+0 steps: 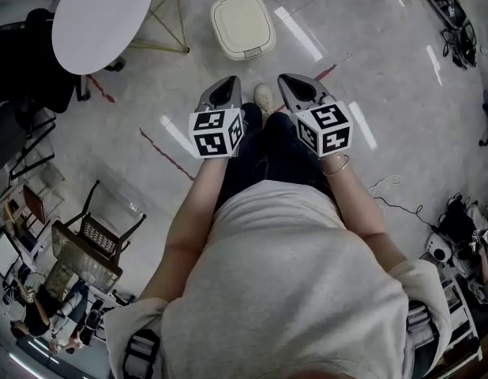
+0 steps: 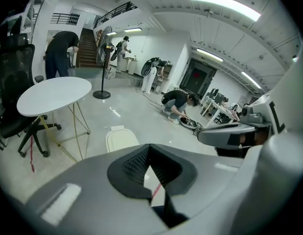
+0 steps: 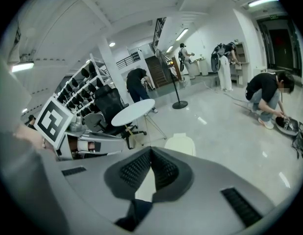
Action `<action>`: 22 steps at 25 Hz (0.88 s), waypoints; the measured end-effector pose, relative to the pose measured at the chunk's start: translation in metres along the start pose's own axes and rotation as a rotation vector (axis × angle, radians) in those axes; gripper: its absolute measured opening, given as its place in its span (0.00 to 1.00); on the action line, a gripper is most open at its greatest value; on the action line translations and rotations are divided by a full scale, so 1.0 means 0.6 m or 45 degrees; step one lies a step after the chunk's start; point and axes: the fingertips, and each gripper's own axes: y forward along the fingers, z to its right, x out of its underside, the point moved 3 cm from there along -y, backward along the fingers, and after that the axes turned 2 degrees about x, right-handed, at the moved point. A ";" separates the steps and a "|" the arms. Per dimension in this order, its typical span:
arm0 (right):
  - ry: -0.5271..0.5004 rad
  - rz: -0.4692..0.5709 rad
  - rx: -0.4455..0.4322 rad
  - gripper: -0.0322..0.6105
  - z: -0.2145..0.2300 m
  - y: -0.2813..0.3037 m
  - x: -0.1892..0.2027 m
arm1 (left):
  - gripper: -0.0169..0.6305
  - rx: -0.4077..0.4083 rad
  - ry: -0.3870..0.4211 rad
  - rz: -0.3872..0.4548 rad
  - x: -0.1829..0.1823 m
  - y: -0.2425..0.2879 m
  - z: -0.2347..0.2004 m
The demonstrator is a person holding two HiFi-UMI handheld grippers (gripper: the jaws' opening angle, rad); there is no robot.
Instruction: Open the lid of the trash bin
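Ahead of both grippers, well apart from them, on floor: cream trash bin, lid flat down. Left gripper and right gripper side by side, level, pointing toward bin. Each gripper's jaws together at tips, nothing between. Person's shoe between grippers. Round white table beyond left gripper, off to its left, beside bin.

Bright overhead light, floor glare, fisheye warping
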 end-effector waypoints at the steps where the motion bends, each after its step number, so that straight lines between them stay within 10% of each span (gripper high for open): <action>1: 0.003 -0.011 -0.003 0.06 0.000 0.008 0.002 | 0.04 0.002 -0.003 -0.007 0.000 0.006 -0.005; 22: 0.132 0.007 0.053 0.06 0.055 0.150 0.061 | 0.04 0.157 0.099 -0.185 0.047 0.167 -0.093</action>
